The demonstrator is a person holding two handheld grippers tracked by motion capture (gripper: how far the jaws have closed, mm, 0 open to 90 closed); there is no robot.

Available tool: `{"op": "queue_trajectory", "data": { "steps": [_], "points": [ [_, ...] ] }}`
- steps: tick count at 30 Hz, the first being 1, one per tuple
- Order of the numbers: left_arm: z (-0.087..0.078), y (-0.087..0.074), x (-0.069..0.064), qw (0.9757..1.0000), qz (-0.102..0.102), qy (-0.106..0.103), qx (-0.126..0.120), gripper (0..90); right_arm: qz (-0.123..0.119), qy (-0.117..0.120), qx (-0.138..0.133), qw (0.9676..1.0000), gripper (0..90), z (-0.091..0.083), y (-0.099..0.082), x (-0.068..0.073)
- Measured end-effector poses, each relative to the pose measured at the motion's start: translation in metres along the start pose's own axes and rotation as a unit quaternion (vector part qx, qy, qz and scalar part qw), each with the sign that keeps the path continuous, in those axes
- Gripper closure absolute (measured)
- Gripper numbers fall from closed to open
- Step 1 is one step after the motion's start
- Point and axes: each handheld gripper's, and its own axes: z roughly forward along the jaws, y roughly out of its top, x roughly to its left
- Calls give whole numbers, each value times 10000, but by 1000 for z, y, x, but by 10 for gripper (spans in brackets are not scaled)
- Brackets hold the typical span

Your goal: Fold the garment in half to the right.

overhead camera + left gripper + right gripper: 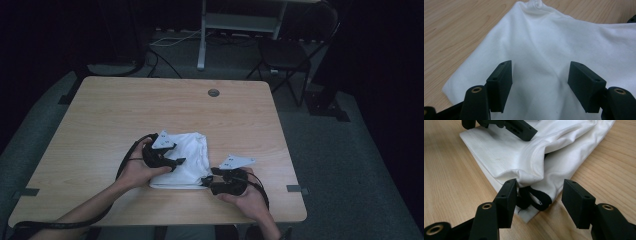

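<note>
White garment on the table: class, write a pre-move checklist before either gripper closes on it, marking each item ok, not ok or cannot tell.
1. White garment lies folded on the table: ok.
2. Left gripper jaws apart over the cloth, nothing pinched: ok.
3. Right gripper jaws apart at the near corner: ok.
4. Black strap loop sticks out between the right jaws and may get caught: not ok.
5. Layers aligned at the lifted fold: not ok.
6. Garment's underside smooth: cannot tell.
</note>
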Motion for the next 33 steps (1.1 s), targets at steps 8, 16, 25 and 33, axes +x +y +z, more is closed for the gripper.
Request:
{"op": "queue_trajectory", "data": {
  "steps": [8,16,25,33],
  "points": [
    [-2,-4,5,9999,-47,140,31,358,-34,5,18,10000,454,9,6,1],
    [-7,-9,14,9997,-109,215,63,358,-114,60,31,9999,453,19,13,5],
    [-10,5,24,9987,-359,253,-261,319,-20,-10,-222,9998,379,10,17,5],
    [3,15,30,9970,-516,368,-443,311,200,-223,-332,9990,241,-1,9,-4]
  ]
}}
